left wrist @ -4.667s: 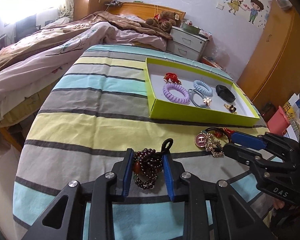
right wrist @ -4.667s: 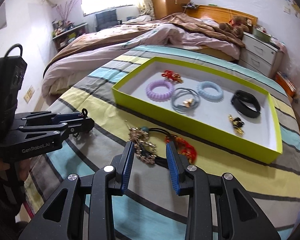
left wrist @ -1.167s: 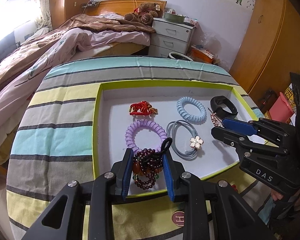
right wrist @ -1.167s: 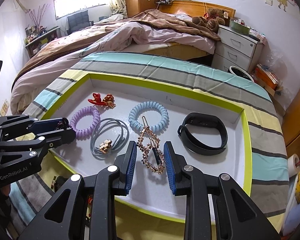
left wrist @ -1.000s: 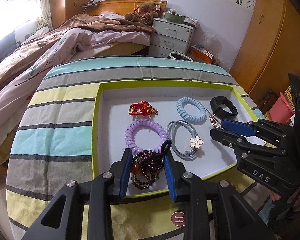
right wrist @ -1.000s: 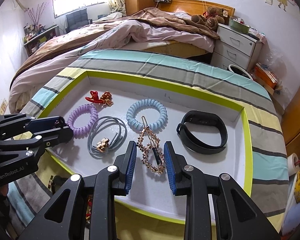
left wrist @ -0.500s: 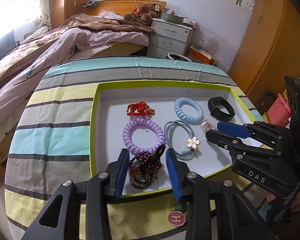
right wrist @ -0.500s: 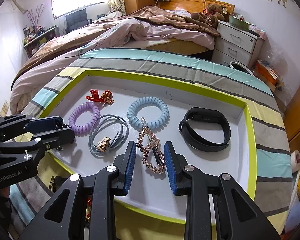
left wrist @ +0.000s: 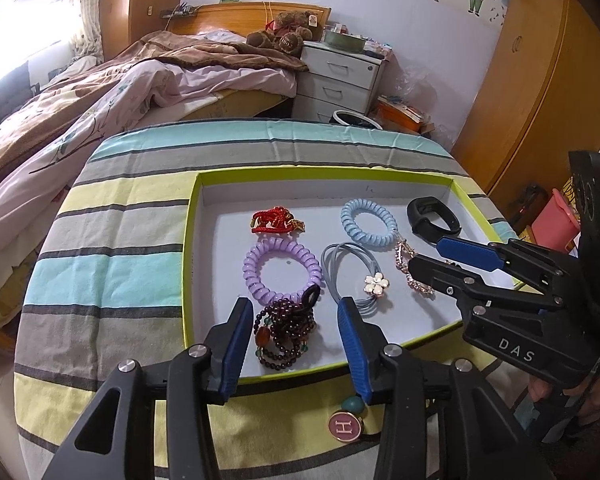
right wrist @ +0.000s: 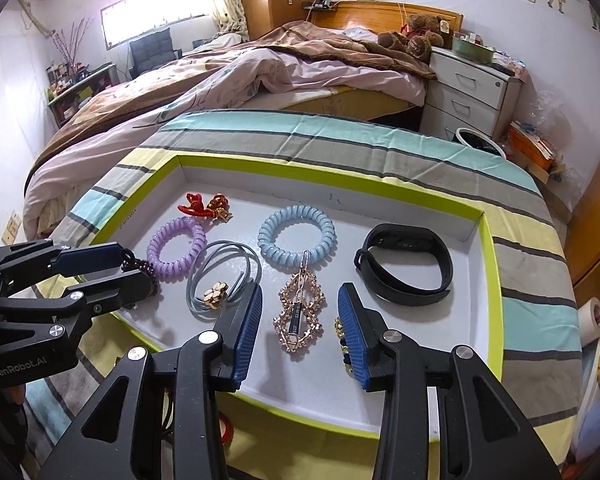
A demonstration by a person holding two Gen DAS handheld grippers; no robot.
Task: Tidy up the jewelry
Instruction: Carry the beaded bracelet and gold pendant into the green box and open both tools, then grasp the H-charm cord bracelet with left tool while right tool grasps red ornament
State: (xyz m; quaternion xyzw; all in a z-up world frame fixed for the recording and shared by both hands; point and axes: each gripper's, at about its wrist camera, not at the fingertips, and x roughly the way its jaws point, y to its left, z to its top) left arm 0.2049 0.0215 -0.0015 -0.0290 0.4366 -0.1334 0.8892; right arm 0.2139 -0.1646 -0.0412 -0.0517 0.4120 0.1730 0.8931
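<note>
A lime-edged white tray (left wrist: 190, 256) (right wrist: 488, 280) lies on the striped table. My left gripper (left wrist: 294, 312) is open over its near left corner; the dark red bead bracelet (left wrist: 284, 330) lies loose on the tray floor between the fingers. My right gripper (right wrist: 300, 300) is open; the gold hair clip (right wrist: 300, 312) (left wrist: 410, 268) lies on the tray floor between its fingers. In the tray also lie a purple coil tie (left wrist: 282, 270), a blue coil tie (right wrist: 296, 236), a grey flower tie (right wrist: 220, 280), a red ornament (left wrist: 276, 220) and a black band (right wrist: 404, 266).
A round pink "H" charm with a teal bead (left wrist: 346, 424) lies on the cloth just outside the tray's near wall. A red item (right wrist: 226, 428) shows under the right gripper. A small gold piece (right wrist: 340, 336) sits by the right finger. A bed and a nightstand (right wrist: 468, 92) stand beyond the table.
Both grippers carried their pieces from the cloth into the tray. In the last second both opened, leaving the bead bracelet and the gold hair clip lying on the tray floor.
</note>
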